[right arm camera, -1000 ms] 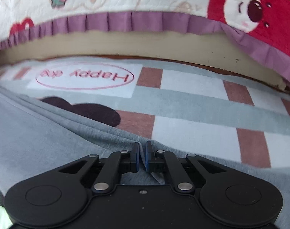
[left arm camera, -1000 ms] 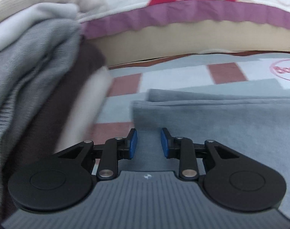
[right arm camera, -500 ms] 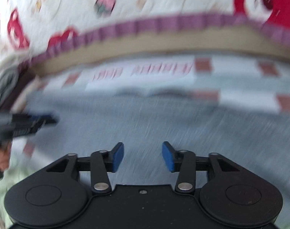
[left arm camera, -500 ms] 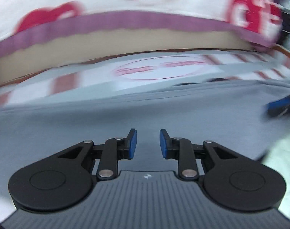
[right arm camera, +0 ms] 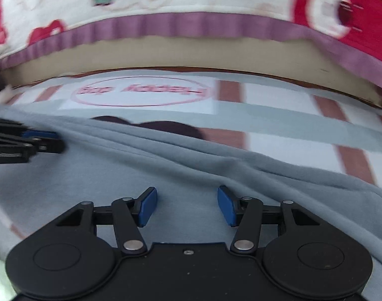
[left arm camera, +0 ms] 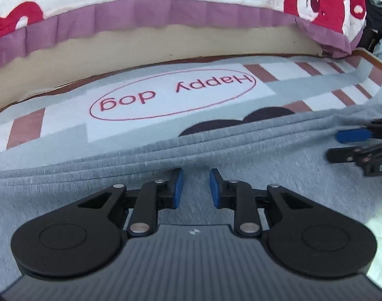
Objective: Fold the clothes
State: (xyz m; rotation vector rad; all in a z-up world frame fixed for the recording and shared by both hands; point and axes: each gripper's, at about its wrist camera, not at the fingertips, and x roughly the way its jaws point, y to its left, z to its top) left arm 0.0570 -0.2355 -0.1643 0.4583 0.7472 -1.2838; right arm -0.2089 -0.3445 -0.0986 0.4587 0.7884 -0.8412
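With both tongs hanging over the cloth and neither one gripping it, we judge ourselves between folds: one fold looks laid, the next grasp not yet made.

Nearest us in the left wrist view, the left tongs (left arm camera: 194,186) stand released with a narrow gap between the blue pads, and nothing is pinched in that gap. Under them and spreading to both sides lies the grey garment (left arm camera: 253,155), soft knit, flat on a printed mat (left arm camera: 53,135). Just past the left fingertips we see its far edge, where several layers stack in parallel ridges, which tells us it is already folded over at least once. In the right wrist view the right tongs (right arm camera: 187,204) are released too, their pads standing well apart over the bare middle of the same garment, with no cloth between them. Each pair shows at the edge of the other's view, so the two are near one another above the cloth, the left to the left of the right.

Beyond the garment's edge the mat runs on with its brown and white checks, a dark rounded shape half covered by the cloth, and an oval "Happy dog" label (left arm camera: 173,95). Farthest off is a bed (left arm camera: 166,40) with a purple-frilled quilt (left arm camera: 191,10).

The next move, as we read it, calls for each pair to drop to an edge or corner, close on all stacked layers together, and carry them across without letting the ridges slide apart.
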